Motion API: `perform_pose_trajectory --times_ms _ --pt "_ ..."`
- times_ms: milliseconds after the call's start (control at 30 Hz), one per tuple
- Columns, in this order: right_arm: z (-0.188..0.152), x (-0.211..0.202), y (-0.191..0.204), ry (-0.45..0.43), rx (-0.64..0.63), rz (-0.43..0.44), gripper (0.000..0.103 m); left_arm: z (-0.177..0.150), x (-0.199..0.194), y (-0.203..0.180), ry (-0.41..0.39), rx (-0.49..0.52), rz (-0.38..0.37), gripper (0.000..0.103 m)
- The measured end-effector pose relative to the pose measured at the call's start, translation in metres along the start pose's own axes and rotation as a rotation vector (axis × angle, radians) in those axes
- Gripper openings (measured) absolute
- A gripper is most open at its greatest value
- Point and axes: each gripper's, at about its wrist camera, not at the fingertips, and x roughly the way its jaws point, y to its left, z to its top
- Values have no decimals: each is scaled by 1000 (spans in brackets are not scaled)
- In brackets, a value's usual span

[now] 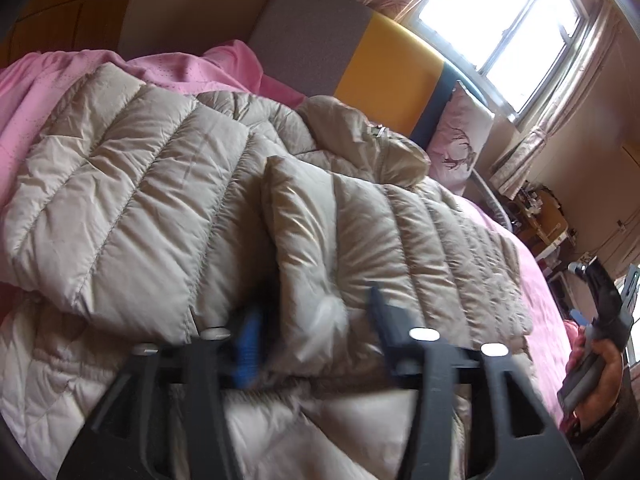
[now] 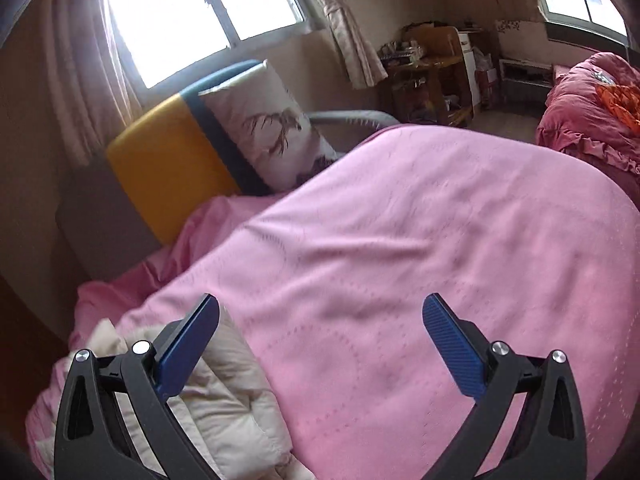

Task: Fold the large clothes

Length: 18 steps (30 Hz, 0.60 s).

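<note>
A beige quilted down jacket [image 1: 160,208] lies spread on the pink bed cover [image 1: 48,92], with a folded part [image 1: 380,240] laid over its middle. My left gripper [image 1: 316,320] is low over the jacket, its fingers apart with a fold of jacket fabric bulging between them; whether they pinch it is unclear. My right gripper [image 2: 320,320] is open and empty above the pink cover [image 2: 440,240], with a corner of the jacket [image 2: 224,392] under its left finger. The right gripper also shows in the left wrist view [image 1: 600,320], held in a hand at the right edge.
A grey, yellow and blue headboard [image 1: 384,76] stands behind the bed. A patterned pillow [image 2: 272,128] leans against it. Curtained windows [image 2: 200,12] are behind. A wooden shelf unit [image 2: 428,76] and a second bed with red bedding [image 2: 592,112] stand farther off.
</note>
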Motion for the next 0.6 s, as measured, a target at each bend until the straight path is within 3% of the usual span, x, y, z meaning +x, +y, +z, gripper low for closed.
perform_pose_trajectory --times_ms 67,133,233,400,600 --pt "9 -9 2 32 -49 10 101 -3 -13 -7 -32 21 21 81" --pt "9 -12 5 96 -114 41 101 -7 -26 -11 -45 31 45 81" --pt "-12 -24 2 181 -217 96 101 -17 -40 -8 -23 -32 43 89" --pt "-67 -37 -7 293 -436 3 101 -45 -66 -3 -32 -58 73 90" --pt "-104 -58 -17 327 -565 -25 101 -76 -98 1 -42 -22 121 90"
